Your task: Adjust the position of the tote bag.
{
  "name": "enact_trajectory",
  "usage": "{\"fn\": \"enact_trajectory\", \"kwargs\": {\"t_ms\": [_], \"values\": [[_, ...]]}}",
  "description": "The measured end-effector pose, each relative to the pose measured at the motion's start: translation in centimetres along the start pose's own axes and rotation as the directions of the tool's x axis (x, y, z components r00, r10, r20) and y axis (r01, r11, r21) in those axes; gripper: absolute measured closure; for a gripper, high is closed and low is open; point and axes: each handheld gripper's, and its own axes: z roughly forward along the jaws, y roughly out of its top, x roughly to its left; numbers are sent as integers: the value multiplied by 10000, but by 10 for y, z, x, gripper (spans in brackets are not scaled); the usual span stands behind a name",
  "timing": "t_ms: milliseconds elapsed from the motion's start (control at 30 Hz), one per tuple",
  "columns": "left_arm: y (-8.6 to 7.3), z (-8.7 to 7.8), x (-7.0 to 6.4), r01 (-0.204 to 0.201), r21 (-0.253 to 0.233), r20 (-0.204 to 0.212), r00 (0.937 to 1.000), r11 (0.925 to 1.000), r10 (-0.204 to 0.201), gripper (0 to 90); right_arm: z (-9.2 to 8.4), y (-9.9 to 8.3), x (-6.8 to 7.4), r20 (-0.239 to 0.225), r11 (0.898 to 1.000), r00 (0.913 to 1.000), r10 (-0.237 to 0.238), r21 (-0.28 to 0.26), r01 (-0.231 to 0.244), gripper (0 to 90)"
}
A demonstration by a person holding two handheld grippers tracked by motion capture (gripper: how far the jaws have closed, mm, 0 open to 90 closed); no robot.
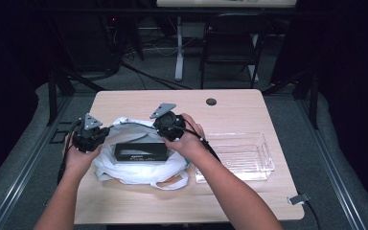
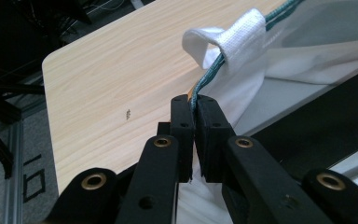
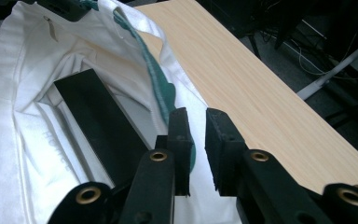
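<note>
Two grippers: left [image 2: 195,122] pinches bag rim [image 2: 205,79], right [image 3: 196,135] apart; box [image 1: 140,151] lies crosswise.

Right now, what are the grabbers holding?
The left gripper pinches the bag by its green-trimmed rim. The right gripper is open, holding nothing.

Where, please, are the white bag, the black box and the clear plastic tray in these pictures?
white bag [image 1: 139,173]: high view, on its front fabric below the box.
black box [image 1: 140,151]: high view, on its long side face.
clear plastic tray [image 1: 263,143]: high view, on its right-hand wall.
</note>
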Motion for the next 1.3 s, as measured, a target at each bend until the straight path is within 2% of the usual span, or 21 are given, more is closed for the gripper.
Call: {"fn": "enact_trajectory", "kwargs": {"t_ms": [133,267,400,433,467,500,567,633,833,1200,1300], "values": [[0,-1,1,-6,69,4,10000,10000,6,872,-9,-2,-3,94,10000,10000,-31,-38,31,789],[1,-1,2,-17,57,5,10000,10000,17,874,-21,-9,-5,138,9999,9998,142,-98,-141,782],[2,-2,2,-80,134,21,10000,9999,80,877,-27,-19,-2,137,9999,9999,103,-54,-102,765],[2,-2,2,-92,104,-5,10000,9999,92,877,-30,-20,-2,-382,9999,9992,88,150,-82,759],[2,-2,2,-84,105,-10,10000,9999,84,877,-32,-23,-1,-327,9996,9994,63,280,-54,749],[3,-2,2,-68,112,-19,10000,9999,68,877,-30,-26,2,29,9998,9999,145,-128,-145,733],[3,-2,2,-50,162,-12,10000,9999,50,877,-31,-29,6,46,9999,9999,97,-87,-96,699],[3,-2,2,-44,164,-15,10000,9999,45,877,-32,-31,7,-9,9999,10000,79,-151,-79,691],[4,-2,3,-22,166,-33,10000,9999,23,877,-29,-39,14,-254,9996,9995,165,-234,-171,592],[5,-1,4,-32,218,16,10000,9998,32,879,-21,-47,18,-187,10000,9998,59,40,-58,586],[6,-2,4,-38,245,24,10000,9997,38,880,-20,-48,20,-74,9999,9999,-102,128,103,622]]}}
